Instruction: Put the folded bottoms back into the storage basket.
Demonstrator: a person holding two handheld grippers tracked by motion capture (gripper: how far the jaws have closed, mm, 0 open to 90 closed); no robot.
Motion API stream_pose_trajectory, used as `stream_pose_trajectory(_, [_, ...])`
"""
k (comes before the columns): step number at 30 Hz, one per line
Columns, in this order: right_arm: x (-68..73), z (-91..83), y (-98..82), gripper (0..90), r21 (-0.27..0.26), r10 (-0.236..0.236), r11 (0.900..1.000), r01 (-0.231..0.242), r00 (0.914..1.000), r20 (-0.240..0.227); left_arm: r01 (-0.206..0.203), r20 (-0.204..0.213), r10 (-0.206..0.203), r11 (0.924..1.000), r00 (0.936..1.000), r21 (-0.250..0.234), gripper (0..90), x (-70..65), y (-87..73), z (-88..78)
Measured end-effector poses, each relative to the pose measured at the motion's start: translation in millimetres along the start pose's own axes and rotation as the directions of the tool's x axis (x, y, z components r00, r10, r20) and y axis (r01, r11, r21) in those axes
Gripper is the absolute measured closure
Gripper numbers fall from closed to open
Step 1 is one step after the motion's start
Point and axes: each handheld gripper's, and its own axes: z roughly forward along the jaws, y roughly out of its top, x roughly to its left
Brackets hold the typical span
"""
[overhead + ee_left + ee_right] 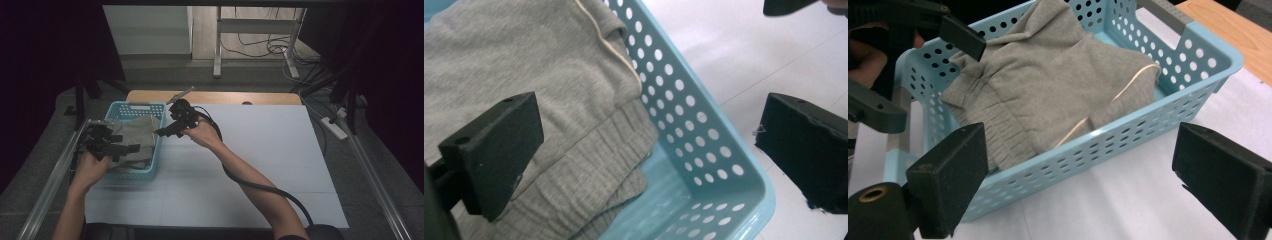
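1. Forearms are reaching in from six o'clock over the white surface [260, 150].
2. Spread wide and gripping nothing, the left claw [122, 142] is hovering over the basket's nine o'clock side; the right claw [162, 132], equally wide, is waiting at its three o'clock rim.
3. Judging by that, the garment looks just placed; withdrawing both claws seems the next move.
4. Folded grey clothing [1058, 80] is lying inside the blue perforated basket [1198, 65].

Folded grey knit garment [539, 75] cut off by left gripper view's top and left edges; its underside hidden inside perforated light-blue plastic basket [704, 150]; basket's far end out of frame.
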Motion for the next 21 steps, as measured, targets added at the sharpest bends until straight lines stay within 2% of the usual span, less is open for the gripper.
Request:
stream_pose_trajectory(2, [1.1, -1.8, -2.6, 6.8, 0.001, -0.001, 1.0, 0.001, 1.0, -0.002, -0.008, 0.009, 0.008, 1.0, 0.9999, -0.002, 0.0, -2.0, 0.3, 1.6])
stream_pose_trajectory(5, [2.8, -4.5, -5.9, 4.8, -0.004, -0.014, 1.0, 0.014, 0.9999, 0.002, -0.012, 0.032, 0.011, 0.9997, 0.9994, 0.021, 0.0, -4.8, 1.2, 4.9])
stream_pose_trajectory(7, [4.3, -6.9, -8.4, 3.6, -0.002, -0.023, 1.0, 0.023, 0.9997, 0.002, -0.034, 0.051, 0.033, 0.9992, 0.9981, 0.019, 0.0, -5.4, 1.6, 7.0])
stream_pose_trajectory(11, [7.3, -11.0, -13.4, 3.2, -0.007, -0.021, 1.0, 0.021, 0.9998, -0.005, -0.015, 0.059, 0.013, 0.9997, 0.9982, 0.018, 0.0, -8.9, 3.8, 10.0])
stream_pose_trajectory(13, [8.3, -12.8, -16.3, 3.2, -0.005, -0.031, 0.999, 0.031, 0.9995, -0.004, -0.023, 0.06, 0.022, 0.9997, 0.998, 0.011, 0.0, -11.6, 4.9, 10.8])
stream_pose_trajectory(17, [10.4, -15.7, -22.4, 3.1, 0.002, -0.024, 1.0, 0.024, 0.9997, -0.009, -0.035, 0.051, 0.034, 0.999, 0.9981, 0.026, 0.6, -16.7, 6.7, 13.6])
stream_pose_trajectory(21, [12.2, -18.0, -28.5, 2.6, 0.016, -0.033, 0.999, 0.033, 0.9994, -0.003, -0.027, 0.061, 0.026, 0.9995, 0.9978, 0.017, 1.5, -19.7, 7.4, 16.0])
